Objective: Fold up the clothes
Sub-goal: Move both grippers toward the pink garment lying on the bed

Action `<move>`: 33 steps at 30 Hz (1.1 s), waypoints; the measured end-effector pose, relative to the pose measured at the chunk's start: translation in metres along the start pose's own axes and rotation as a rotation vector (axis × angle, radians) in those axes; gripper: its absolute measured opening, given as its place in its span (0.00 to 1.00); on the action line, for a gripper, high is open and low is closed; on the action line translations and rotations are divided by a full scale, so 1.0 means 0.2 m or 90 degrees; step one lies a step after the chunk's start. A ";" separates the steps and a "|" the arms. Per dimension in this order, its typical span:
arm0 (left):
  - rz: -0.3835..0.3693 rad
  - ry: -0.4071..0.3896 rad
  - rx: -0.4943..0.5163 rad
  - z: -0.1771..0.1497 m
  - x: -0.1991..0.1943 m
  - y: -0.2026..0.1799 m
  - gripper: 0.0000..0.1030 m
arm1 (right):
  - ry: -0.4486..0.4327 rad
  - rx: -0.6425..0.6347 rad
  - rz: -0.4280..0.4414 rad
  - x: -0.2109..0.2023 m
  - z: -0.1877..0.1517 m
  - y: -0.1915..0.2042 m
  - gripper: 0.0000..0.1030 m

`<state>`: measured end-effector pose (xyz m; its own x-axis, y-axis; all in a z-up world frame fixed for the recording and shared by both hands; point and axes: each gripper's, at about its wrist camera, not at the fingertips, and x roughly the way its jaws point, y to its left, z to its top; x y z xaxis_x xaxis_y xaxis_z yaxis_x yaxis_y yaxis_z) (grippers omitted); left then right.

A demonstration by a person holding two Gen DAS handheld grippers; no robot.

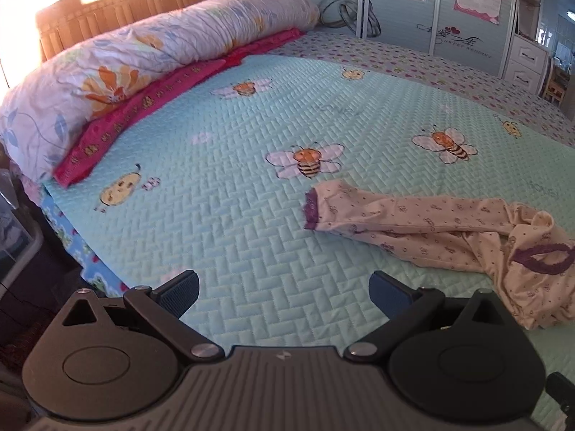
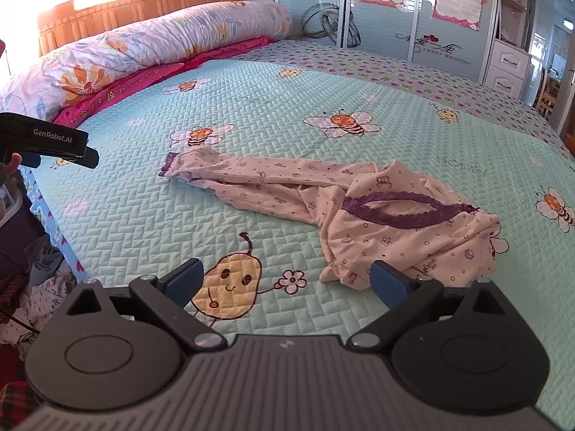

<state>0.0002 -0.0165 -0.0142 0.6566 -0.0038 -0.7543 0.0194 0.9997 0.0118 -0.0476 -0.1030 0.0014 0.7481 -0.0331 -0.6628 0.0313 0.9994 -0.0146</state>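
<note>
A pale pink printed top (image 2: 395, 222) with purple lace trim lies crumpled on the light blue quilted bedspread (image 2: 251, 125). One long sleeve stretches left to a purple cuff (image 2: 167, 165). In the left wrist view the same top (image 1: 467, 230) lies at the right, its cuff (image 1: 311, 208) pointing left. My right gripper (image 2: 287, 282) is open just above the bedspread, its right finger close to the top's near edge. My left gripper (image 1: 284, 289) is open over bare quilt, left of the garment, holding nothing. The left gripper's body (image 2: 46, 140) shows at the left edge of the right wrist view.
A rolled floral duvet (image 1: 143, 61) and a pink blanket (image 1: 143, 107) lie along the orange headboard (image 1: 107, 10). Wardrobe doors (image 2: 413, 18) and white drawers (image 2: 506, 68) stand beyond the bed. A heap of clothes (image 2: 39, 287) sits on the floor past the bed's left edge.
</note>
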 end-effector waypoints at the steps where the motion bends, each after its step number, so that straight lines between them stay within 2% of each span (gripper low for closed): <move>1: -0.006 0.012 -0.001 -0.01 0.02 -0.02 1.00 | 0.000 0.002 -0.001 0.00 0.00 0.00 0.96; 8: -0.046 0.097 -0.005 -0.10 0.12 -0.19 1.00 | -0.003 0.041 -0.018 -0.01 -0.03 -0.12 0.96; 12: -0.069 0.145 -0.008 -0.15 0.18 -0.28 1.00 | 0.006 0.097 -0.025 0.00 -0.04 -0.23 0.96; 15: -0.086 0.181 -0.010 -0.19 0.23 -0.35 1.00 | 0.013 0.143 -0.058 0.03 -0.05 -0.34 0.96; 17: -0.098 0.205 -0.011 -0.21 0.26 -0.40 0.98 | 0.013 0.160 -0.078 0.03 -0.07 -0.40 0.96; 18: -0.098 0.208 0.000 -0.22 0.26 -0.42 0.91 | 0.015 0.168 -0.083 0.03 -0.08 -0.42 0.96; 19: -0.094 0.206 0.017 -0.22 0.25 -0.44 0.79 | 0.017 0.175 -0.088 0.03 -0.10 -0.45 0.96; 20: -0.088 0.198 0.037 -0.18 0.22 -0.46 0.73 | 0.020 0.182 -0.089 0.03 -0.10 -0.47 0.96; 21: -0.082 0.188 0.058 -0.13 0.17 -0.46 0.62 | 0.019 0.186 -0.088 0.03 -0.11 -0.48 0.96; 22: -0.075 0.161 0.076 -0.07 0.11 -0.47 0.59 | 0.018 0.189 -0.086 0.03 -0.12 -0.50 0.96; 23: -0.065 0.108 0.086 -0.01 0.02 -0.47 0.60 | 0.014 0.191 -0.086 0.01 -0.11 -0.50 0.96; 24: -0.052 0.046 0.092 0.04 -0.09 -0.47 0.68 | 0.006 0.194 -0.083 0.00 -0.11 -0.51 0.96; 25: -0.041 -0.018 0.098 0.06 -0.17 -0.47 0.94 | -0.001 0.198 -0.079 -0.01 -0.11 -0.52 0.96; 26: -0.031 -0.084 0.104 0.06 -0.24 -0.47 1.00 | -0.005 0.204 -0.077 -0.01 -0.10 -0.52 0.96; 27: -0.024 -0.136 0.109 0.03 -0.28 -0.47 1.00 | -0.007 0.210 -0.075 0.00 -0.09 -0.52 0.96; 28: -0.016 -0.147 0.115 0.00 -0.26 -0.48 1.00 | -0.009 0.216 -0.073 0.00 -0.09 -0.53 0.96; 29: -0.005 -0.100 0.129 -0.02 -0.19 -0.50 1.00 | -0.010 0.222 -0.070 0.01 -0.08 -0.53 0.96; 30: 0.005 -0.031 0.148 -0.03 -0.10 -0.53 1.00 | -0.009 0.225 -0.068 0.01 -0.08 -0.53 0.96; 31: 0.009 0.015 0.172 -0.05 -0.02 -0.56 0.96 | -0.006 0.226 -0.067 0.02 -0.08 -0.53 0.96; 33: 0.024 0.038 0.197 -0.12 0.05 -0.59 0.85 | -0.007 0.225 -0.064 0.02 -0.09 -0.52 0.96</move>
<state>-0.0132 -0.1333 -0.0398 0.6159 0.0441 -0.7866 0.2303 0.9447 0.2333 -0.0596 -0.2079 -0.0138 0.7367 -0.1326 -0.6631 0.3303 0.9262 0.1817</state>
